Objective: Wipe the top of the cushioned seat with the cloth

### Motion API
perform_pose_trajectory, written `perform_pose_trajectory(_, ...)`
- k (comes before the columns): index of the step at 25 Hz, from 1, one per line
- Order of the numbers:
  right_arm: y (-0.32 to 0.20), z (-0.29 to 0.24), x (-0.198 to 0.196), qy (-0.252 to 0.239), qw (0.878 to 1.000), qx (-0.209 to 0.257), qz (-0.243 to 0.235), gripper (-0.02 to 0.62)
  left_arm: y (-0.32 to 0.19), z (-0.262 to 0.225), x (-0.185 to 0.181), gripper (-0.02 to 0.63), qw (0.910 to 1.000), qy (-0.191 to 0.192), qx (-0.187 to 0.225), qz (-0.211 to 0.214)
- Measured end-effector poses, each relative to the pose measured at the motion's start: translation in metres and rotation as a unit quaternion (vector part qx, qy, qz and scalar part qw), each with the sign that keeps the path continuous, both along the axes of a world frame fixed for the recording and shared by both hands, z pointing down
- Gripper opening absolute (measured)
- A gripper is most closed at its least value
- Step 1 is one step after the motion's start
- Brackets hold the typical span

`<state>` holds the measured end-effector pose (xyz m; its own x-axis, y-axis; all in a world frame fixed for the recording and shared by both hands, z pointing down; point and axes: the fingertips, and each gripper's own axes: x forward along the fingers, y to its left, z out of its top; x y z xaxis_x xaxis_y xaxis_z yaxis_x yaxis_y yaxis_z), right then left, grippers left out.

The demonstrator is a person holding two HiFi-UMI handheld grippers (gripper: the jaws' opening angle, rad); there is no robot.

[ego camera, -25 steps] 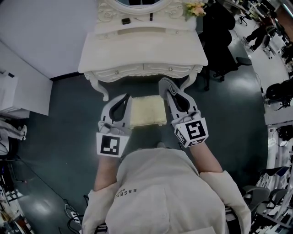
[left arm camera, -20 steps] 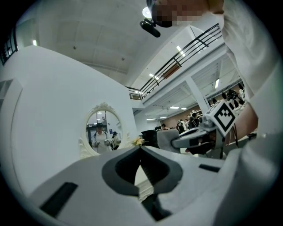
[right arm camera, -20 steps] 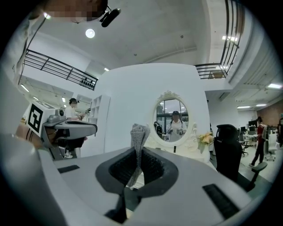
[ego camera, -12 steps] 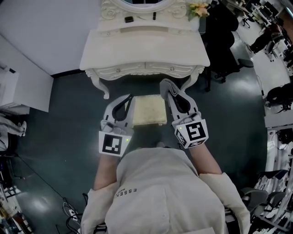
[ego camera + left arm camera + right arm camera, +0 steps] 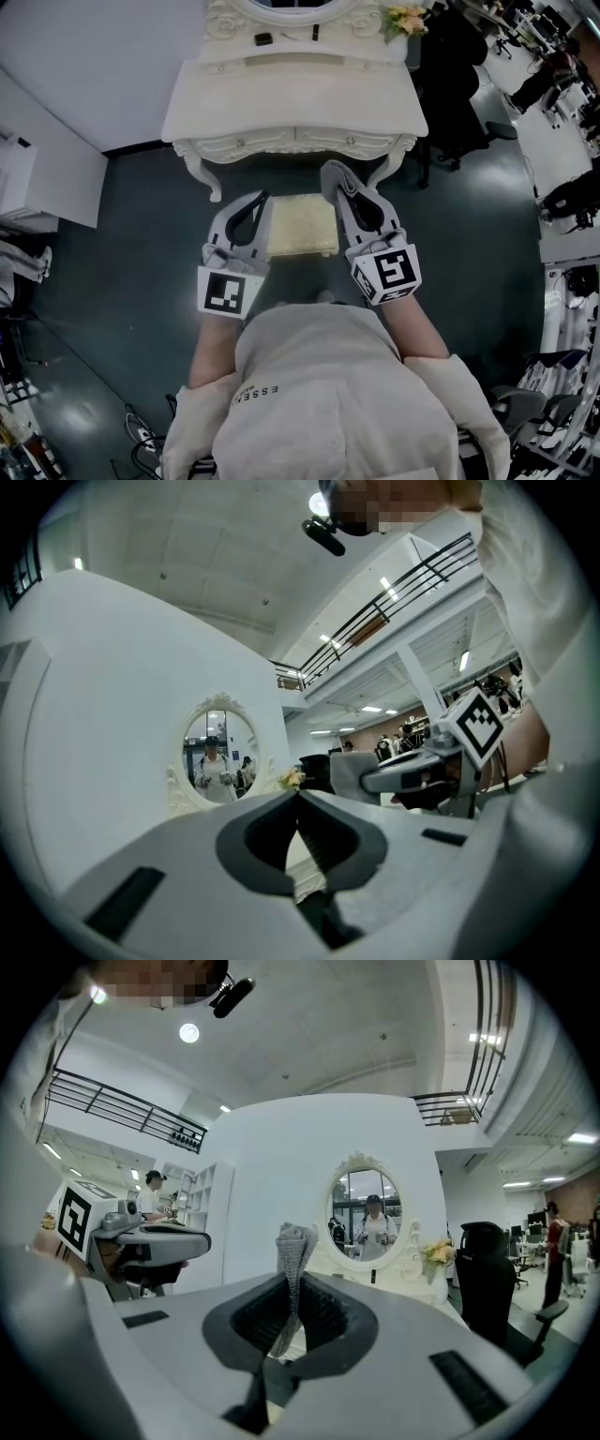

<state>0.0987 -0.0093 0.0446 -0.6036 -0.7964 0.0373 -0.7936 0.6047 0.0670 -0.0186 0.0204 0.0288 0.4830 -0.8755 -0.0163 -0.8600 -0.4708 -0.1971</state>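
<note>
The cushioned seat (image 5: 302, 225), a pale cream square with a textured top, stands level on the dark floor (image 5: 122, 244) just before the white dressing table (image 5: 295, 94), while the grey knitted cloth (image 5: 294, 1246), folded narrow, stands upright, pinched between the right gripper's (image 5: 292, 1288) jaws.

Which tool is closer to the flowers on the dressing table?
Right. The right tool, holding the cloth, is at the seat's right edge, on the same side as the flowers; the left tool is at the seat's left edge, farther off.
</note>
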Motion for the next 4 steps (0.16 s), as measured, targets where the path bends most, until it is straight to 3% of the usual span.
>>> perform_pose_trajectory(4,0.0032,0.0048,0.0034,0.001,1.0,-0.005,0.0,0.028,0.0021,0.0011,-0.0014,0.002,1.0,0.005,-0.003,-0.003)
